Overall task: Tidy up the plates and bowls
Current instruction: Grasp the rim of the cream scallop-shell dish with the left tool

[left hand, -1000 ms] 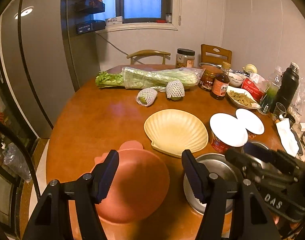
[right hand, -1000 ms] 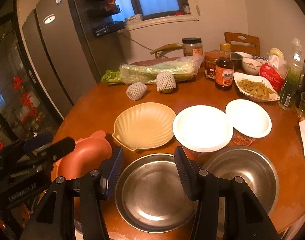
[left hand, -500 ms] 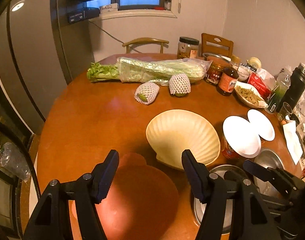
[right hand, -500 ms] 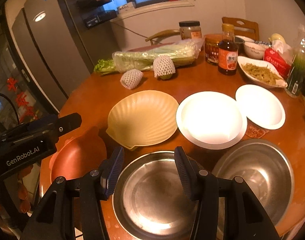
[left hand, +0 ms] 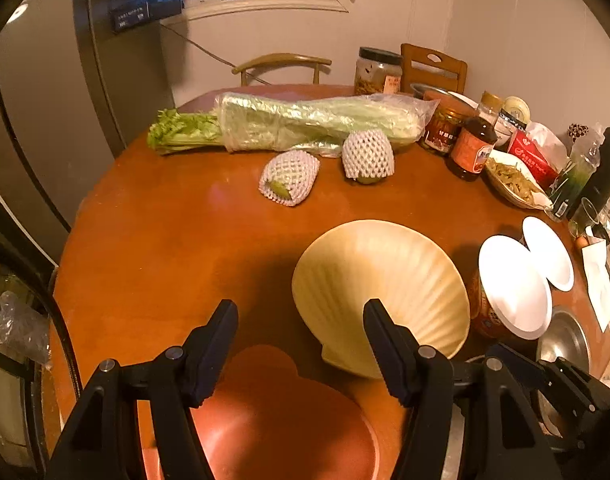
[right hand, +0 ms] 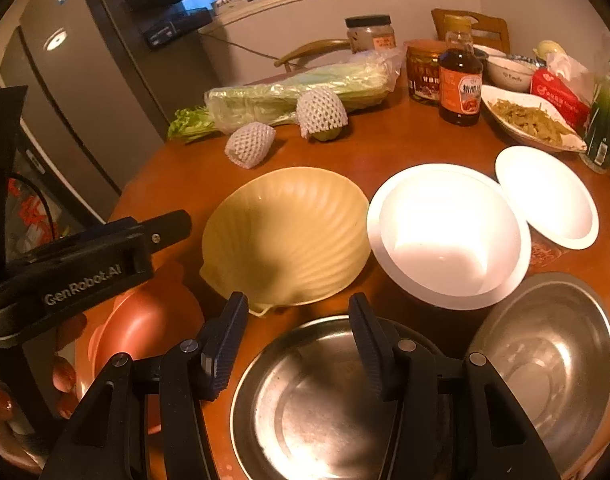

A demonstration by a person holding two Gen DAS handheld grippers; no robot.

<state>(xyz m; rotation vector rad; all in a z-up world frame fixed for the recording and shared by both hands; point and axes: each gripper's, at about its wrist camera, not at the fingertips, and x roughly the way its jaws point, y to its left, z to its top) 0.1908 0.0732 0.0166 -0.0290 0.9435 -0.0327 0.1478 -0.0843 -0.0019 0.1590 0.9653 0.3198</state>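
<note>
On the round wooden table (left hand: 165, 232) lie a cream shell-shaped plate (left hand: 381, 292) (right hand: 289, 236), a pink plate (left hand: 281, 428) (right hand: 141, 328) at the near edge, two white dishes (right hand: 449, 236) (right hand: 549, 196), and two steel bowls (right hand: 329, 400) (right hand: 553, 364). My left gripper (left hand: 301, 320) is open with nothing between its fingers; it hangs over the pink plate's far edge, just left of the shell plate. My right gripper (right hand: 297, 312) is open and empty above the far rim of the nearer steel bowl, close to the shell plate's near edge.
At the back lie bagged celery (left hand: 289, 124) and two net-wrapped fruits (left hand: 289, 176) (left hand: 367, 154). Jars, a sauce bottle (right hand: 459, 76), a dish of food (right hand: 529, 120), a red packet and bottles crowd the right side. A fridge (right hand: 77, 92) stands left; chairs stand behind.
Both grippers have moved forward and down over the table, so the shell plate looks nearer and larger in each view. Their jaw openings look unchanged.
</note>
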